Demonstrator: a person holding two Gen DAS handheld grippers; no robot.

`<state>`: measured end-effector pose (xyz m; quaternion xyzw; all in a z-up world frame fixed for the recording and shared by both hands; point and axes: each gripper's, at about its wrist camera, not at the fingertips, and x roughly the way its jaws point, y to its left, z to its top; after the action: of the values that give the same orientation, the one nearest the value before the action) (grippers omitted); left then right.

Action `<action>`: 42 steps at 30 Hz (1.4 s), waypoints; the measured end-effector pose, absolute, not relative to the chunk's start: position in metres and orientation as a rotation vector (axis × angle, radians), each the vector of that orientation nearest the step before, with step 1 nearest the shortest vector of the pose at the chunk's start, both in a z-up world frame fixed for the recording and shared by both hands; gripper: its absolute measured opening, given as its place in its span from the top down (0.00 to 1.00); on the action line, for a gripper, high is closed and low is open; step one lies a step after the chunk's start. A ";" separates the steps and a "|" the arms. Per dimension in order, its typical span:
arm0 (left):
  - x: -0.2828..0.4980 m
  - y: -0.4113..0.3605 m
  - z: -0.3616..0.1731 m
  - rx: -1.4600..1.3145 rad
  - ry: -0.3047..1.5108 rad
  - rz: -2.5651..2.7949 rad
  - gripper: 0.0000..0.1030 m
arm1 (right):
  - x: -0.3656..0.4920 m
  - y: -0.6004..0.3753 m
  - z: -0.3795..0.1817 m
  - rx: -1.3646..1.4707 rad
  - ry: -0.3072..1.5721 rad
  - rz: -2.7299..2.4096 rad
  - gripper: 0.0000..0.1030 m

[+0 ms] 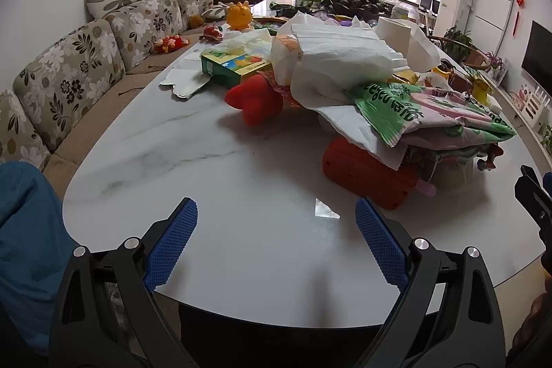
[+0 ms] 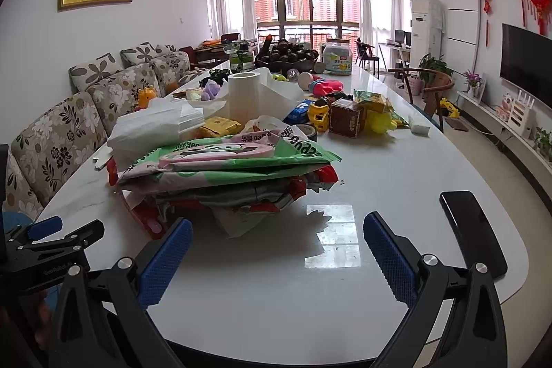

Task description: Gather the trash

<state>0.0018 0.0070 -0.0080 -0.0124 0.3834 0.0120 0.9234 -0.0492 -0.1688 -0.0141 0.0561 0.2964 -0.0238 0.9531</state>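
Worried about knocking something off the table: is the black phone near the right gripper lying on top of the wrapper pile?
No. The black phone lies flat on the bare white table, apart from the wrapper pile.

Here's the trash heap, piled on the white marbled table: on top, a flattened green-and-pink plastic wrapper (image 2: 227,157) with printed lettering, lying roughly level and overhanging the stack. Under it, crumpled red, grey and white packaging (image 2: 241,195) squashed in layers. On the sofa side of it sit folded white paper tissues (image 1: 338,54), a thick wad resting on the pile, tilted. A torn white paper sheet (image 1: 358,130) pokes out beneath the wrapper, draped over a red plastic block (image 1: 369,175). Further back, a yellow crinkled snack packet (image 2: 220,126).
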 end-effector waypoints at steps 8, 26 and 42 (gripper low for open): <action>0.003 0.007 -0.009 -0.021 0.791 0.025 0.12 | -0.047 -0.169 -0.016 0.119 0.611 -0.052 0.05; 0.002 0.008 -0.012 -0.025 0.786 0.034 0.12 | -0.046 -0.169 -0.021 0.122 0.619 -0.051 0.05; 0.004 0.008 -0.014 -0.038 0.798 0.030 0.12 | -0.047 -0.164 -0.021 0.122 0.621 -0.040 0.05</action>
<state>0.0039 0.0082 -0.0139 -0.0187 0.3886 0.0147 0.9211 -0.0469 -0.1644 -0.0214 0.0602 0.3054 -0.0194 0.9501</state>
